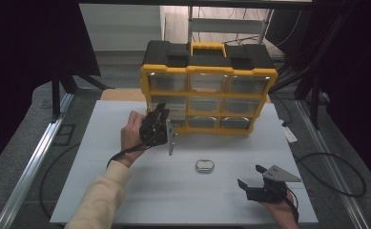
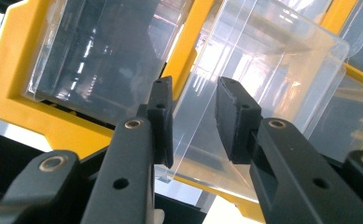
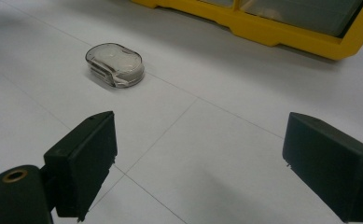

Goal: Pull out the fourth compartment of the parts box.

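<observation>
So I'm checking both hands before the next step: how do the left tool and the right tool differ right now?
The left tool is raised at the yellow organizer; the right tool sits low over the white table. The left tool's jaws are narrow, straddling a clear drawer's wall; the right tool's jaws are wide open with nothing between them. The right tool faces a small clear case. Both have black jaws.

Left tool [image 1: 161, 113] raised, pointing forward, jaws narrowed with a gap between pads [image 2: 163, 121]. Right tool [image 1: 251, 175] held low near the person, jaws spread wide, nothing between them.
</observation>
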Action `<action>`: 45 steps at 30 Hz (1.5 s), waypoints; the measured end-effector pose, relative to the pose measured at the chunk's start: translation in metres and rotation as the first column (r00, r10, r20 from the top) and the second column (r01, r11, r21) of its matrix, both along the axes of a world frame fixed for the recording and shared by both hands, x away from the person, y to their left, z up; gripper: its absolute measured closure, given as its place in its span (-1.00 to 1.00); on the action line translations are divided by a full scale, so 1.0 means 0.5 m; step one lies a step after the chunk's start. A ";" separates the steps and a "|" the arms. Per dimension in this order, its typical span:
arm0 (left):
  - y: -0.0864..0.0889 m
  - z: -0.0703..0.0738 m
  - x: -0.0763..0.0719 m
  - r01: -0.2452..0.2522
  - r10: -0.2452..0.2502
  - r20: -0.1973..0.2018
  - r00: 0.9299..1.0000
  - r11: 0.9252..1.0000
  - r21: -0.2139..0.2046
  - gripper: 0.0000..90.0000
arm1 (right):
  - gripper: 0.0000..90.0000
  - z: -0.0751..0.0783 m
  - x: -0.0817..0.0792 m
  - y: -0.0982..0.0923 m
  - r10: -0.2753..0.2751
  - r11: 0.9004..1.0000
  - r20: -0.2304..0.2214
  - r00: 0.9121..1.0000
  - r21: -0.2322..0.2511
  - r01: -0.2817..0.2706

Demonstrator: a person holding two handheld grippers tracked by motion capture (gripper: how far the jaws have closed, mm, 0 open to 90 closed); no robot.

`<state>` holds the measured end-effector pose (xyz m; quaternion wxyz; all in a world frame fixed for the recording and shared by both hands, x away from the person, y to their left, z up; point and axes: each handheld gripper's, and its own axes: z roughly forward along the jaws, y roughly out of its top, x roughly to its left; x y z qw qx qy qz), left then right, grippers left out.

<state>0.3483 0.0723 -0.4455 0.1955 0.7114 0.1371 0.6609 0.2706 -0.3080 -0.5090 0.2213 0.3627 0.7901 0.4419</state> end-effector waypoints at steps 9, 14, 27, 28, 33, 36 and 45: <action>0.001 0.000 -0.008 0.007 -0.007 0.003 1.000 1.000 0.002 0.51 | -0.76 0.000 0.000 0.000 0.000 1.000 0.000 1.000 0.000 0.000; 0.002 0.000 -0.012 0.008 -0.008 0.002 1.000 1.000 0.003 0.51 | -0.76 0.000 0.000 0.001 0.000 1.000 0.001 1.000 0.000 0.000; 0.002 -0.001 -0.019 0.012 -0.012 0.006 1.000 1.000 0.003 0.51 | -0.77 0.000 -0.001 0.001 0.001 1.000 0.000 1.000 -0.001 -0.001; 0.002 -0.001 -0.019 0.012 -0.012 0.006 1.000 1.000 0.003 0.51 | -0.77 0.000 -0.001 0.001 0.001 1.000 0.000 1.000 -0.001 -0.001; 0.003 -0.001 -0.023 0.014 -0.014 0.008 1.000 1.000 0.001 0.51 | -0.77 0.000 -0.001 0.001 0.001 1.000 0.000 1.000 -0.001 -0.001; 0.003 -0.001 -0.026 0.015 -0.015 0.008 1.000 1.000 0.002 0.51 | -0.77 0.000 -0.001 0.001 0.002 1.000 0.001 1.000 -0.002 -0.002; 0.004 -0.002 -0.033 0.021 -0.021 0.010 1.000 1.000 0.000 0.51 | -0.77 0.000 -0.001 0.001 0.001 1.000 0.001 1.000 -0.001 -0.001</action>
